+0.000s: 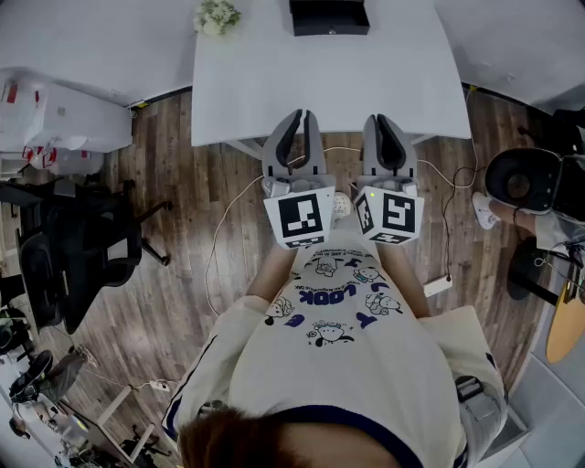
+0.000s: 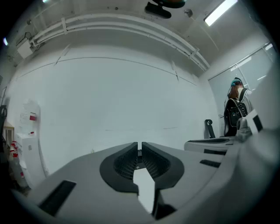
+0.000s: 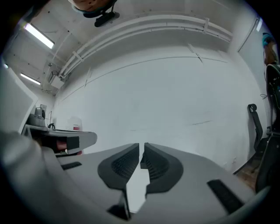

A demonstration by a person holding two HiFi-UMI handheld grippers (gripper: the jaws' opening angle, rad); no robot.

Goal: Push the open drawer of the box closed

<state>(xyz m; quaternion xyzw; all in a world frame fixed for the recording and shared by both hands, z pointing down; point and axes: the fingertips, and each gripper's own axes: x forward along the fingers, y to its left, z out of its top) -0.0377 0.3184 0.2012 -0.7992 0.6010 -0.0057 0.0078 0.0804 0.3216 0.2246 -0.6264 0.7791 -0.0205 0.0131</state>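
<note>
A black box stands at the far edge of the white table; from here I cannot tell how far its drawer is out. My left gripper and right gripper are held side by side, level, over the table's near edge and well short of the box. Both are shut with nothing between the jaws. The left gripper view shows its closed tips against a bare white wall, and the right gripper view shows the same for its own tips. The box appears in neither gripper view.
A small potted plant sits at the table's far left corner. A black office chair and white storage units stand to the left. A round black stool and a power strip with cables are on the wooden floor to the right.
</note>
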